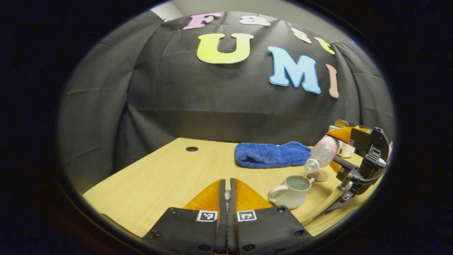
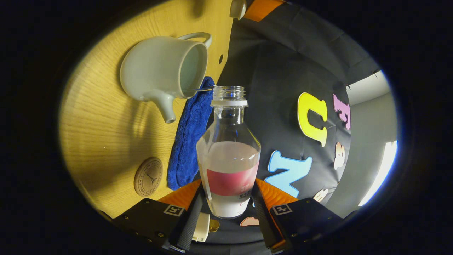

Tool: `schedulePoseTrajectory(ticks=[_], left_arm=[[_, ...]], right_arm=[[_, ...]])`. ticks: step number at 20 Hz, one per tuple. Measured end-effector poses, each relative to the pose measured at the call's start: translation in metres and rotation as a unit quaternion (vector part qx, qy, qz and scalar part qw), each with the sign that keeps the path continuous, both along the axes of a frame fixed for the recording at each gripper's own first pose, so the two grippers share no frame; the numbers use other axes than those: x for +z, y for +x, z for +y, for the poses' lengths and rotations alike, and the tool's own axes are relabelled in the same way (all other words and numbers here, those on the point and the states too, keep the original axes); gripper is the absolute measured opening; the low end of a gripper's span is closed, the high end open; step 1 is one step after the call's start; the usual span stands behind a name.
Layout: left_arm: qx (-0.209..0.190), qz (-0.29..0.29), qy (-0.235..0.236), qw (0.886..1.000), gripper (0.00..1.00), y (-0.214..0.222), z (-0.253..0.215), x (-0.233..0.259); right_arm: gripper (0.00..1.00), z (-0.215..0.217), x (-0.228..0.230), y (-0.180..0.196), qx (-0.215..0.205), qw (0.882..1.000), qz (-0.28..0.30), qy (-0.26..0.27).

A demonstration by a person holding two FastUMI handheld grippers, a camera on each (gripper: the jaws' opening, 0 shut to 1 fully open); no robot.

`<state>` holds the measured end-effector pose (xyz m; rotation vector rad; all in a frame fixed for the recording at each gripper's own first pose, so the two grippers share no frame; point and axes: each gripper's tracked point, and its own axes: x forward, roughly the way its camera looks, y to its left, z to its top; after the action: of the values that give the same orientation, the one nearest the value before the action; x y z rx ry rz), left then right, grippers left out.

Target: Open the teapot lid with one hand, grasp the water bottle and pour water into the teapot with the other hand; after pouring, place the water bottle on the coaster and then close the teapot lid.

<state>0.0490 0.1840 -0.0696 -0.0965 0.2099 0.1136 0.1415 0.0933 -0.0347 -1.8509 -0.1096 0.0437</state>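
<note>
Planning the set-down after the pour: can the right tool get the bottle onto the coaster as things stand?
Probably yes. The right tool holds the water bottle tilted over the teapot. The coaster lies bare on the table beside the blue towel, nothing on it.

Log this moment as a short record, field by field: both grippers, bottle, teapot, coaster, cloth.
right hand-held gripper: shut on the water bottle, tipped toward the teapot
water bottle: uncapped, mouth at the teapot's rim, a thin stream running in
teapot: white, lid off, upright on the table
left hand-held gripper: fingers close together, something small and pale between them, not identifiable
coaster: round, bare, on the table beside the blue cloth
blue cloth: lying behind the teapot
</note>
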Motion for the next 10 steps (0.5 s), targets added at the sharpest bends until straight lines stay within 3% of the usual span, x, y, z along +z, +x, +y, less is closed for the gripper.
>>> schedulePoseTrajectory(ticks=[10], left_arm=[[-0.001,0.001,0.001,1.000,0.07,0.000,-0.001,0.000]], right_arm=[[0.74,0.008,0.018,0.001,0.019,0.999,-0.025,-0.025]])
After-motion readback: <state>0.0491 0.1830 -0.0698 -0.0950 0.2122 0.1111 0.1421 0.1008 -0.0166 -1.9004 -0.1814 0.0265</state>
